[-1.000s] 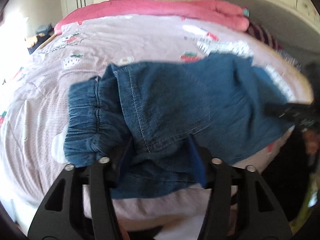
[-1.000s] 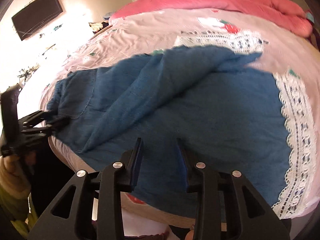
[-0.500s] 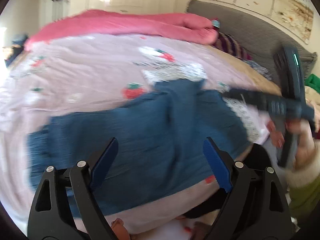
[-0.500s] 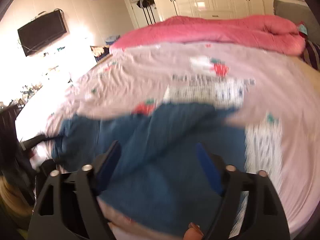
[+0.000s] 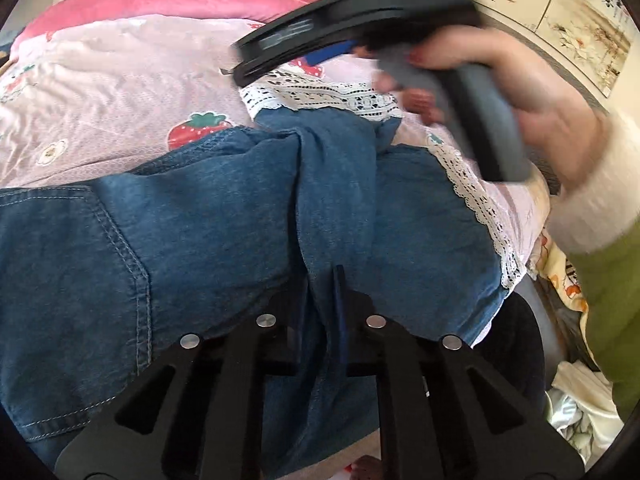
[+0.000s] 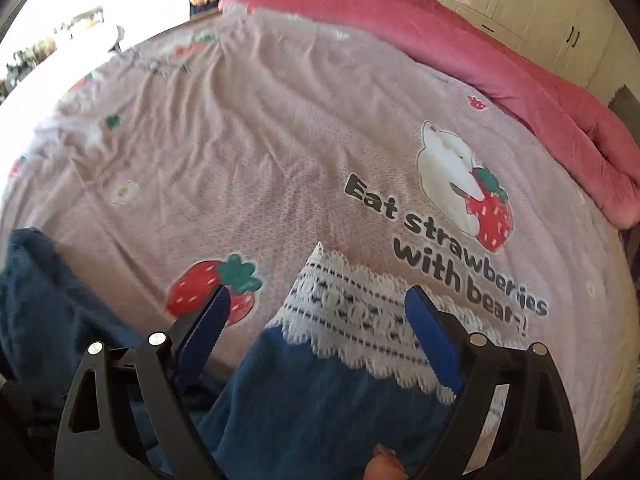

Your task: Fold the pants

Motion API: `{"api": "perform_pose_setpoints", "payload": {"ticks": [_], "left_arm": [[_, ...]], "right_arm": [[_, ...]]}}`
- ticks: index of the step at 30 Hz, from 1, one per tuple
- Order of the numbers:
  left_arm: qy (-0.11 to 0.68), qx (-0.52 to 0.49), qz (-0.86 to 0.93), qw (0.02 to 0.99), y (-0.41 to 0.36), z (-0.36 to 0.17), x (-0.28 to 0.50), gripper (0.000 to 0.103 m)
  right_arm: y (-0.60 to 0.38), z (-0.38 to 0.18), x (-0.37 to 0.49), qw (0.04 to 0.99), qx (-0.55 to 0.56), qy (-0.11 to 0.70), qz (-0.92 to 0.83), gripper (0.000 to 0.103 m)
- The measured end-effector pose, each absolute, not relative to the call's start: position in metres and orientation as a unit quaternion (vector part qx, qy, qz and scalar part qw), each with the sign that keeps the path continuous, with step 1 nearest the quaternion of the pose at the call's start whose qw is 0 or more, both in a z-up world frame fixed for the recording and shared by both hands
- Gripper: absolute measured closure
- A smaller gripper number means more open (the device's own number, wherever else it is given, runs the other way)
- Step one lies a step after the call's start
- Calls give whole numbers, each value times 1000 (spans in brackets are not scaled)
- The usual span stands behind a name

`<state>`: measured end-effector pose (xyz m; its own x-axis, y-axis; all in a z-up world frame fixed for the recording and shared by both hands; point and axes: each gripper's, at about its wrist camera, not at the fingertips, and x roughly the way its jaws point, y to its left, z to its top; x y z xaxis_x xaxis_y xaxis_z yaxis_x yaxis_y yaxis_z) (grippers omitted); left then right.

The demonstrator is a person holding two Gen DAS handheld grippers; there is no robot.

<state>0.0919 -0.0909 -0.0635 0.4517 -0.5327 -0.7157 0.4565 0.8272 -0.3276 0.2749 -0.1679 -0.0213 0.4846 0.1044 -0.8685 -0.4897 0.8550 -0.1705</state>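
Because the fold needs a wide flat surface, a bed covered by a pale pink sheet fills both views, and a rolled pink quilt lies pushed along its far edge in the upper right of the right wrist view, clear of the working area. A bear-and-strawberry print with the words "Eat strawberries with bear" sits right of centre on the sheet.

Spread near the bed's close edge, the blue denim pants cover the lower and middle part of the left wrist view. A stitched pocket shows at the left, and white lace trim edges the leg ends toward the right.

At the bottom centre of that view, the left gripper has its jaws pressed together on a raised ridge of denim, which runs upward from between the pads toward the centre of the frame. This pinch probably anchors the cloth where a fold will turn.

In the upper right of the same view, a hand in a cream cuff and green sleeve carries the right gripper, blurred, above the lace hems.

From the right wrist view, that gripper's jaws stand wide and are opening further, with nothing pressed between them. One lace-trimmed leg end lies at the bottom centre of the frame, directly below the gap between the blue pads, apparently lined up for a grab.
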Motion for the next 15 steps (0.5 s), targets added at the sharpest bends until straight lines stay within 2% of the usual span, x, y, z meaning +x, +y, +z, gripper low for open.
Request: {"api": "perform_pose_setpoints", "payload": {"ticks": [2, 3, 4, 5, 6, 7, 9, 15], "left_arm": [[430, -45, -300, 851, -91, -63, 91, 99], [429, -45, -301, 850, -91, -63, 91, 99], [428, -47, -303, 850, -90, -62, 91, 99], [428, -49, -304, 850, -89, -62, 91, 99], [428, -51, -305, 849, -88, -62, 91, 99], [427, -51, -306, 849, -88, -61, 91, 99], [425, -48, -306, 851, -87, -61, 90, 99], [419, -41, -308, 853, -87, -55, 87, 100]], "right_arm": [[-159, -29, 285, 832, -218, 481, 169, 18], [-155, -36, 292, 825, -229, 490, 163, 23], [-153, -41, 297, 820, -233, 499, 160, 33], [-153, -46, 302, 811, -232, 513, 160, 45], [-155, -53, 306, 797, -220, 537, 168, 81], [-158, -53, 307, 796, -210, 543, 168, 93], [-167, -42, 301, 808, -194, 528, 177, 96], [-256, 24, 256, 865, -69, 464, 178, 96]]}}
